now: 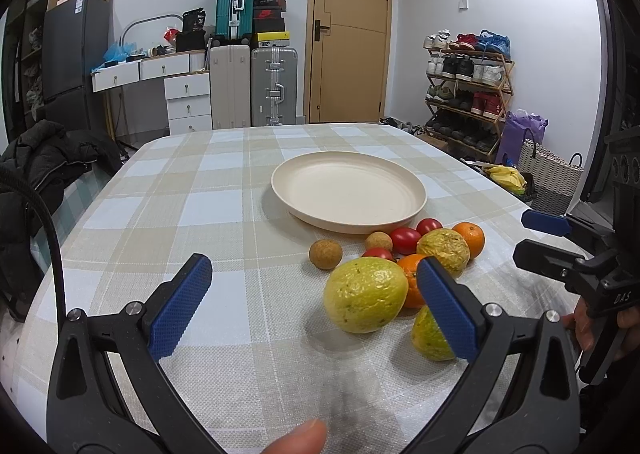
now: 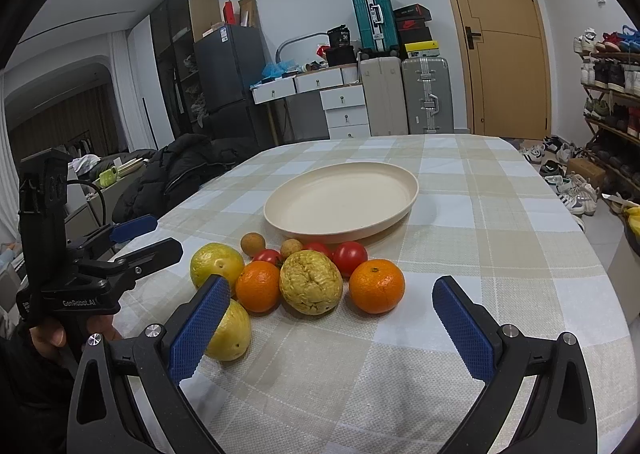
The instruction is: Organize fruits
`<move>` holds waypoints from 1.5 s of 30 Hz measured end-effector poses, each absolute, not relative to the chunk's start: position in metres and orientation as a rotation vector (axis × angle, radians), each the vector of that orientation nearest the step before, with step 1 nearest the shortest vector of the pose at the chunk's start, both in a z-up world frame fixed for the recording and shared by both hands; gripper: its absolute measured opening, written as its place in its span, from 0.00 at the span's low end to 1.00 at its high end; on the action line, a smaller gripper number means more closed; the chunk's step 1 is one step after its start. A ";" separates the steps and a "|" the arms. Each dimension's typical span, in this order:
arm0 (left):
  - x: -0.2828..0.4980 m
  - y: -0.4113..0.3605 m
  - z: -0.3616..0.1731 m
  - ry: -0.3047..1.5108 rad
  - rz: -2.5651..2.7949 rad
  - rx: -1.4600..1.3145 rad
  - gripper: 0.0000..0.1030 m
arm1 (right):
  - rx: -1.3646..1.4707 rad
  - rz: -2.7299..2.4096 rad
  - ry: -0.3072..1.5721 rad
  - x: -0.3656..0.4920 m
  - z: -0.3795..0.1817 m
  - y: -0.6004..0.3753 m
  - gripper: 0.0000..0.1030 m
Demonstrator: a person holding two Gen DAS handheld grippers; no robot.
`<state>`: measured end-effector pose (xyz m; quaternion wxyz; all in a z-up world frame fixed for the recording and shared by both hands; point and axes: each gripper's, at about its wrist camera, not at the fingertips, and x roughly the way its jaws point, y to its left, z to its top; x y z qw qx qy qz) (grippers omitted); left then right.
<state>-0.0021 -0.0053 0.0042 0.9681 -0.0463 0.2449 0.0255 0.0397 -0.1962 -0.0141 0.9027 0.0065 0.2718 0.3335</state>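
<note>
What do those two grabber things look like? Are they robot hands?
A person holds them. Each gripper, left and right, is a black plastic frame with silver screws and two blue, bumpy-textured fingers. White lettering marks the bodies. A black cable loops beside the left one.

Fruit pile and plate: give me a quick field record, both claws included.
plate: cream plate, nothing on it, behind the fruit
yellow-green fruits: three
oranges: two
tomatoes: three, red
small brown fruits: two
surface: checked tablecloth
left claw: open, holding nothing
right claw: open, holding nothing
</note>
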 end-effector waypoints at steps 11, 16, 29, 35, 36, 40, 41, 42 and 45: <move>0.003 -0.002 0.005 0.514 0.041 -0.097 0.99 | -0.003 0.673 0.587 0.045 -0.016 -0.195 1.00; 0.007 0.002 0.006 0.520 0.044 -0.100 0.99 | -0.020 0.609 0.630 0.058 -0.014 -0.198 1.00; 0.032 0.009 -0.001 0.602 0.035 -0.041 0.99 | -0.124 0.505 0.890 0.103 -0.041 -0.201 1.00; 0.047 0.018 -0.009 0.648 0.006 -0.050 0.99 | -0.151 0.488 0.933 0.116 -0.049 -0.194 0.90; 0.050 0.022 -0.010 0.655 0.006 -0.054 0.99 | -0.150 0.495 0.941 0.117 -0.049 -0.192 0.89; 0.057 0.015 -0.015 0.677 -0.010 -0.071 0.99 | -0.174 0.521 0.949 0.121 -0.048 -0.183 0.84; 0.059 0.013 -0.017 0.683 -0.013 -0.073 0.99 | -0.181 0.523 0.949 0.122 -0.048 -0.181 0.83; 0.062 0.016 -0.019 0.694 -0.019 -0.075 0.99 | -0.182 0.527 0.951 0.122 -0.047 -0.179 0.81; 0.068 0.015 -0.023 0.709 -0.045 -0.072 0.96 | -0.176 0.557 0.953 0.124 -0.045 -0.176 0.69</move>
